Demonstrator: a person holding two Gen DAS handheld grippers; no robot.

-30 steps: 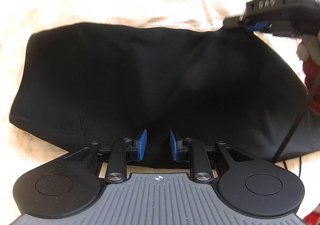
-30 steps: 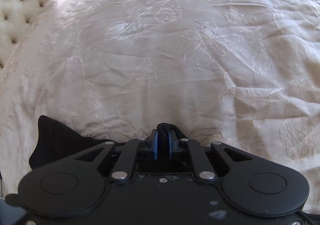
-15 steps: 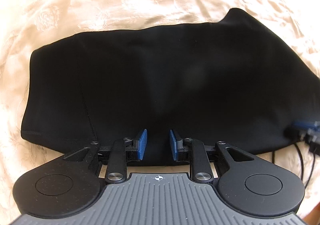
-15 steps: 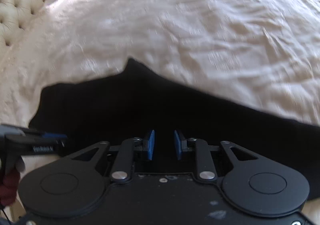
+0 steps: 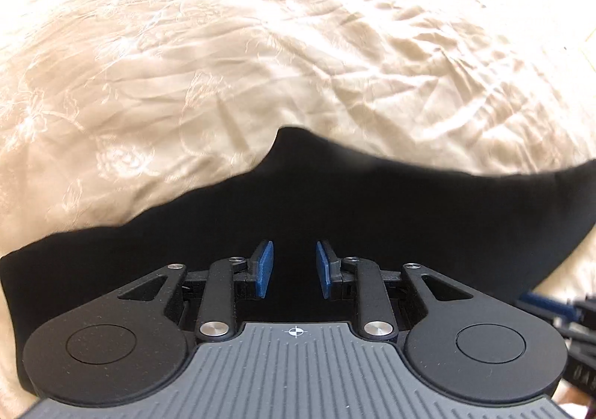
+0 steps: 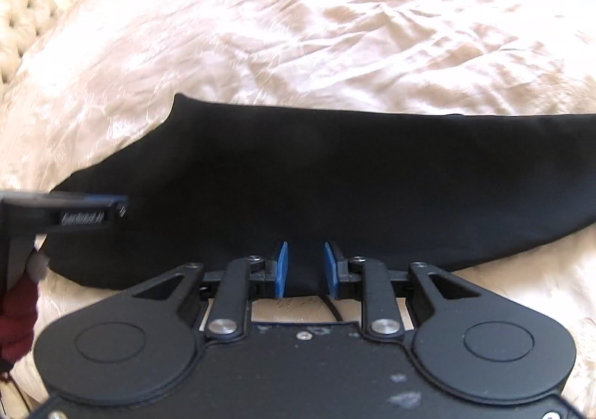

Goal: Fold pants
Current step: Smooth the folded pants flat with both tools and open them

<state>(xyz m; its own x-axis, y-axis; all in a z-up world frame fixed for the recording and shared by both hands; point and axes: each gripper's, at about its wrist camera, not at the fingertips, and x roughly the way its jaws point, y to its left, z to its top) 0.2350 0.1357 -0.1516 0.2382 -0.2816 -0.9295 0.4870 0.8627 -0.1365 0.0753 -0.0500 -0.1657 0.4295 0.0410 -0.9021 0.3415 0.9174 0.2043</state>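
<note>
The black pants point(image 5: 335, 202) lie folded flat on the cream bedspread point(image 5: 260, 46), with a small peaked corner at their far edge. My left gripper point(image 5: 294, 268) is open and empty, low over the near part of the pants. In the right wrist view the pants point(image 6: 335, 176) stretch across the middle. My right gripper point(image 6: 306, 270) is open and empty at their near edge. The left gripper's tip point(image 6: 89, 214) shows at the left of that view, over the pants' left end. Part of the right gripper point(image 5: 558, 311) shows blurred at the lower right of the left wrist view.
The patterned, wrinkled bedspread point(image 6: 335, 27) spreads beyond the pants. A tufted cream headboard point(image 6: 15, 9) stands at the far left. A thin black cable point(image 6: 331, 307) runs under the right gripper. A dark red sleeve point(image 6: 18, 322) shows at the left edge.
My right gripper let go of the pants' corner, opened and pulled back to their near edge. My left gripper stayed open and drew back toward the near edge.
</note>
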